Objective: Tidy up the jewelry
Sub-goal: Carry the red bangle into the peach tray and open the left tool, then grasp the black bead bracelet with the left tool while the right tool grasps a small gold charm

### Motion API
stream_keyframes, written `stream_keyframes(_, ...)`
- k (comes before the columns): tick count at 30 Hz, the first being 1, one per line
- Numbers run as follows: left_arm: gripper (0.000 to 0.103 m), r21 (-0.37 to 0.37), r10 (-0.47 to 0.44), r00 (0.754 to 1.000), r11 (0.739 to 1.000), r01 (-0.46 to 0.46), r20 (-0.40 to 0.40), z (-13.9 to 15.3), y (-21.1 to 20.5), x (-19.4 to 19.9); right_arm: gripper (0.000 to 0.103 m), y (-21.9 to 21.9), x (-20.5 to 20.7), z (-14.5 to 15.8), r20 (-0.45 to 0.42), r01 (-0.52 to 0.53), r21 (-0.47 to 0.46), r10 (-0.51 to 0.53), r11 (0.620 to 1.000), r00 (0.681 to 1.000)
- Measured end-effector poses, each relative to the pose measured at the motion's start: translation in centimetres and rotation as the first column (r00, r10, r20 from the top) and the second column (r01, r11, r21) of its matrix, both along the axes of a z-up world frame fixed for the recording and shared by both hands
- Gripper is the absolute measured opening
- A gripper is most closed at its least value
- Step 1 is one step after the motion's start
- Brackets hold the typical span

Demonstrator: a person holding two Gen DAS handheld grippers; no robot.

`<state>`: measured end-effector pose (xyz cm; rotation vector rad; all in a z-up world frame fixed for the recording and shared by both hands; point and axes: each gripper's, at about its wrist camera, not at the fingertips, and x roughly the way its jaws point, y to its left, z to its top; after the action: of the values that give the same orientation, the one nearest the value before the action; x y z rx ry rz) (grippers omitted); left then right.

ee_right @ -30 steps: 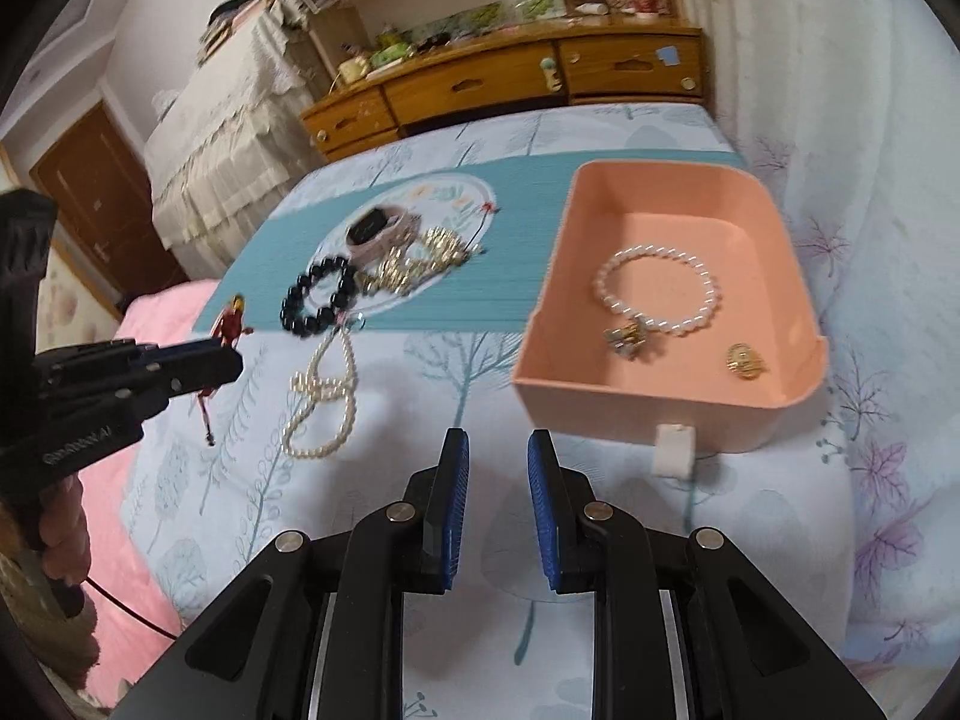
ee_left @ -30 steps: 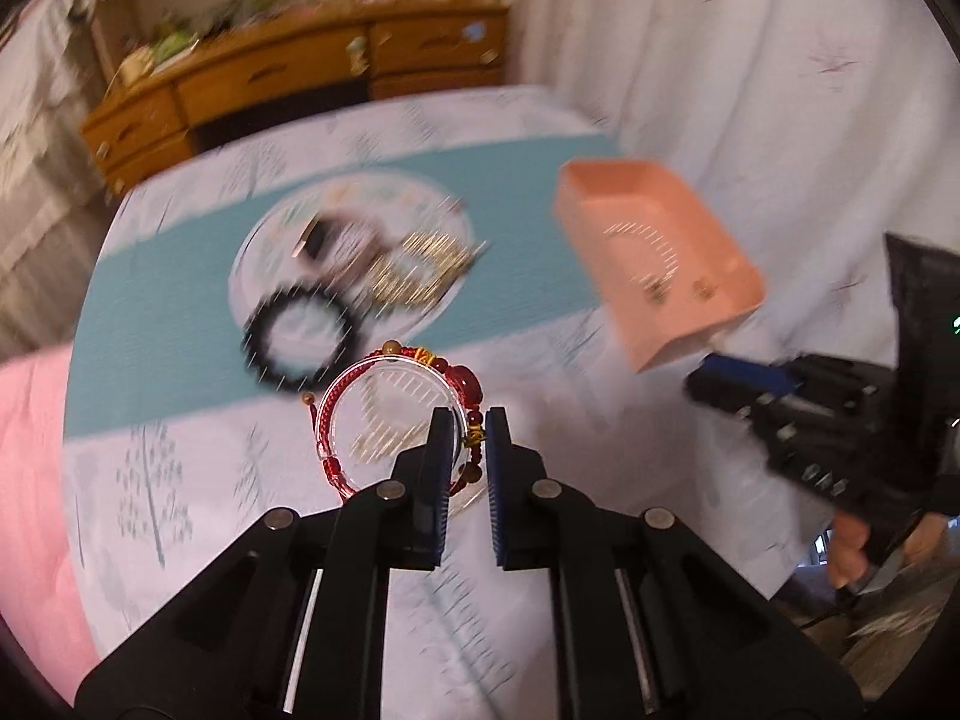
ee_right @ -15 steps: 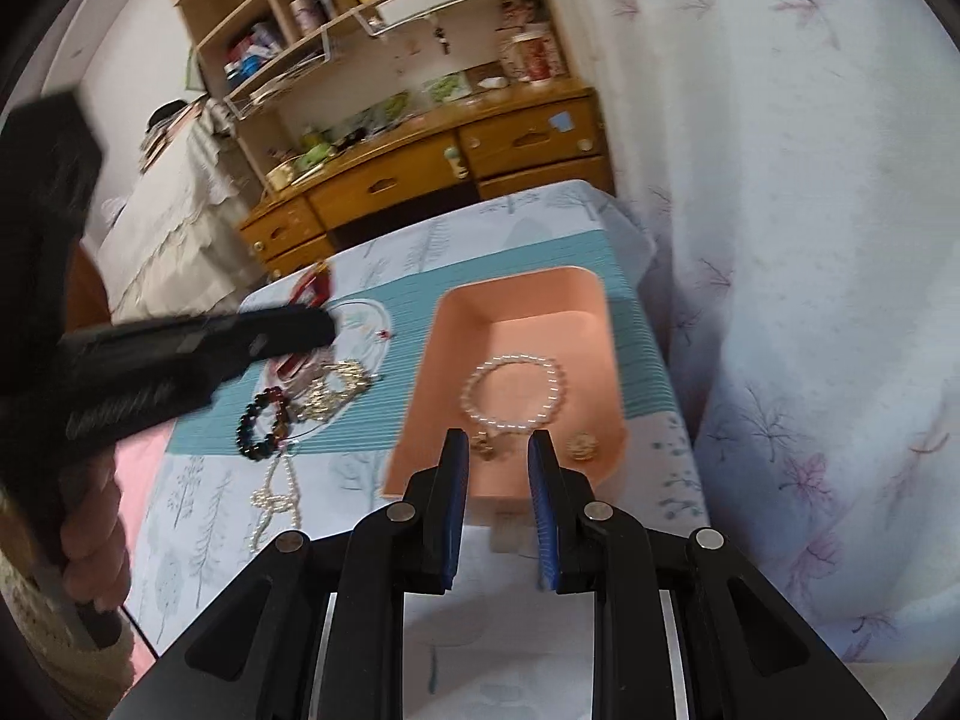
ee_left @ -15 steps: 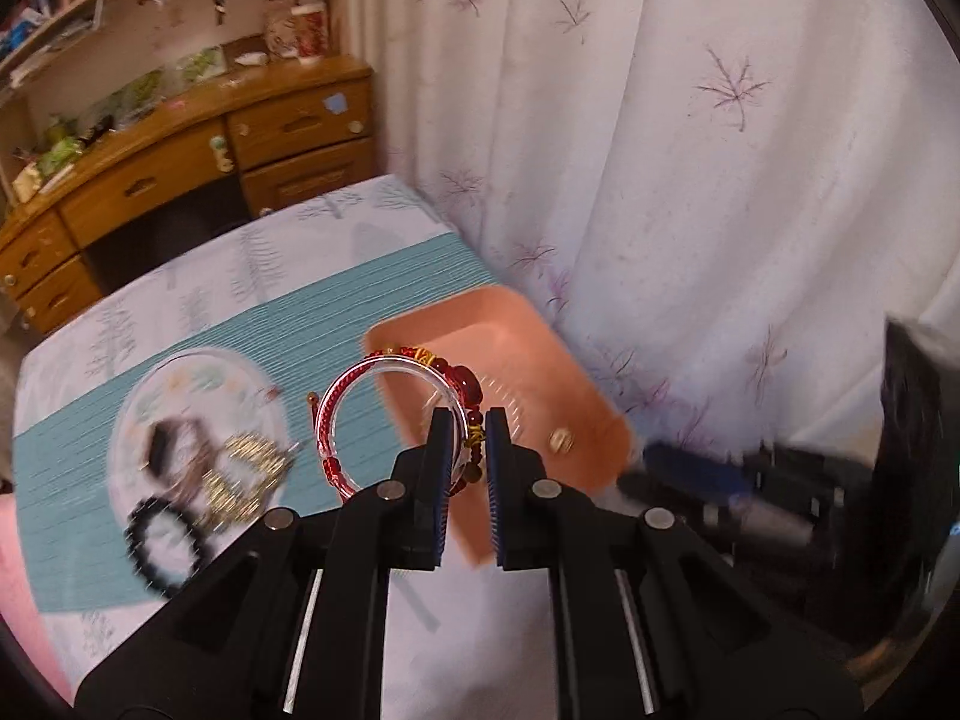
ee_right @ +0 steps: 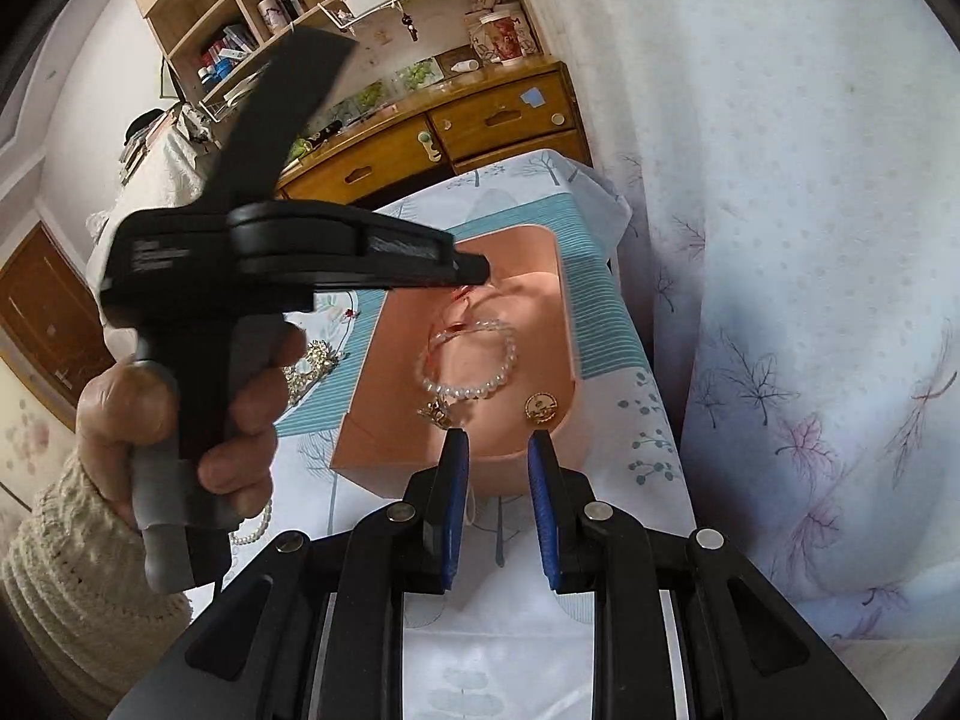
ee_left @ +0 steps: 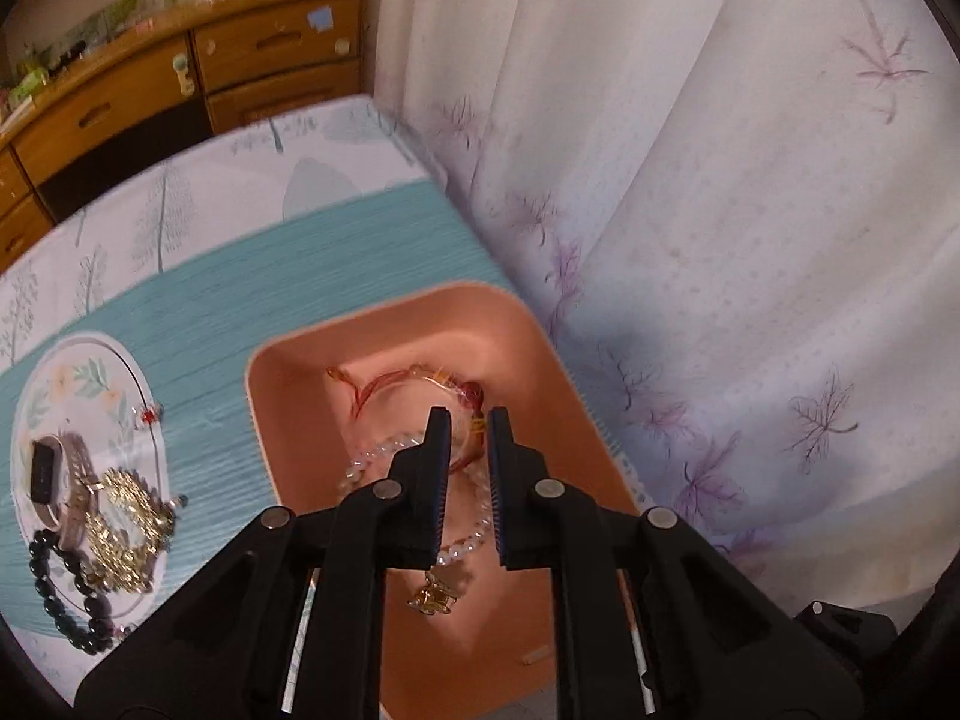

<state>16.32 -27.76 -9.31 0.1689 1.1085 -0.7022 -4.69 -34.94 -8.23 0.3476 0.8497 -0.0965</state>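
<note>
My left gripper (ee_left: 469, 417) hangs over the pink tray (ee_left: 258, 396) with the red bead bracelet (ee_left: 384, 381) pinched at its tips. Its jaws are opening, and the bracelet's cord still sits between the pads. In the right wrist view the left gripper (ee_right: 480, 273) reaches in from the left above the tray (ee_right: 384, 456), with the red bracelet (ee_right: 459, 294) dangling under it. A pearl bracelet (ee_right: 474, 387) with a gold charm (ee_right: 438, 414) and a gold round piece (ee_right: 541, 407) lie in the tray. My right gripper (ee_right: 499, 438) waits at the tray's near edge, open and empty.
A round flowered plate (ee_left: 66, 372) left of the tray holds a watch (ee_left: 48, 468), a gold chain (ee_left: 129, 516) and a black bead bracelet (ee_left: 66, 594). A pearl necklace (ee_right: 255, 531) lies on the cloth. A curtain (ee_left: 720, 240) hangs on the right; a wooden dresser (ee_left: 180, 72) stands behind.
My left gripper carried the red bracelet rightward from over the plate to above the pink tray and lower into it. The right gripper drew back to the tray's near edge and rolled slightly.
</note>
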Motion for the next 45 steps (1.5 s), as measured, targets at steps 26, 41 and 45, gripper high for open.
stream_keyframes(26,0.021,-0.029,0.173,0.982,0.985,-0.171,0.072,6.8,20.0,-7.3,0.02,9.3,-0.3,2.5,-0.006,-0.154,-0.036,0.154,0.987,0.988)
stream_keyframes(41,0.021,0.025,0.384,0.912,0.92,-0.391,0.143,11.8,34.6,-5.8,0.02,18.7,6.8,9.8,-0.1,-0.335,-0.064,0.328,0.94,0.939)
stream_keyframes(45,0.021,0.048,0.438,0.887,0.892,-0.449,0.147,12.0,37.2,-3.2,0.02,20.1,11.1,10.1,-0.138,-0.359,-0.035,0.352,0.933,0.926)
